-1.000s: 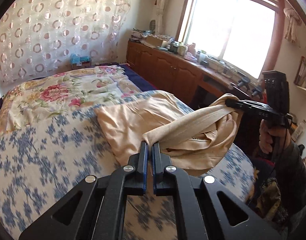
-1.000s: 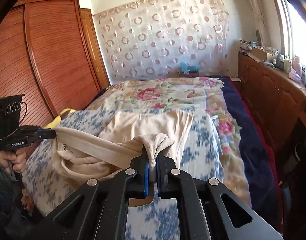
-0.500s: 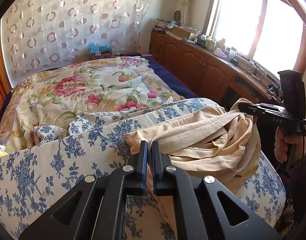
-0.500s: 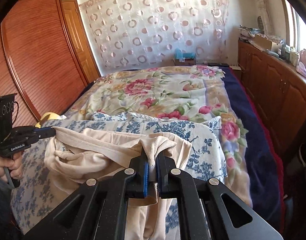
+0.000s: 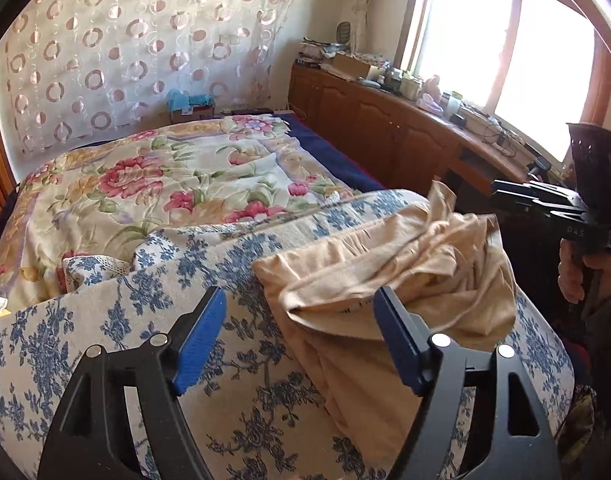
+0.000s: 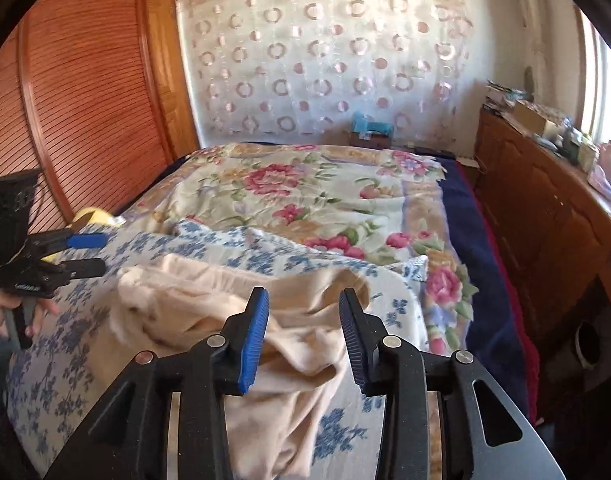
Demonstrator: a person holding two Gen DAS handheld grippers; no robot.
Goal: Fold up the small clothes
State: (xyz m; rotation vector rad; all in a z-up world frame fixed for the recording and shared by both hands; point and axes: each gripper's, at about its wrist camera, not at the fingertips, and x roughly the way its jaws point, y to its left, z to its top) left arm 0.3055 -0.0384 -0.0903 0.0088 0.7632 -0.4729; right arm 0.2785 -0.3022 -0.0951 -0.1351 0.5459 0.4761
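Observation:
A beige garment (image 5: 385,264) lies crumpled and doubled over on the blue-flowered cloth (image 5: 117,332) at the near end of the bed. My left gripper (image 5: 301,304) hangs just above its left folded edge. Its jaws are opening wide and the pads press on nothing. In the right wrist view the left gripper (image 6: 99,254) sits at the far left, apart from the garment (image 6: 201,300). My right gripper (image 6: 303,298) hovers over the garment's right side with jaws opening, the cloth loose below them. From the left wrist view the right gripper (image 5: 501,197) is just off the garment's right edge.
A flowered quilt (image 5: 165,184) covers the far part of the bed. A wooden cabinet (image 5: 389,128) with clutter runs under the window on the right. A slatted wooden wardrobe (image 6: 77,112) stands on the left. A person's hand (image 5: 571,276) holds the right gripper's handle.
Both grippers held the garment's ends shut and carried them across the bed. Now both have let go and their jaws stand apart; the cloth has dropped into a heap.

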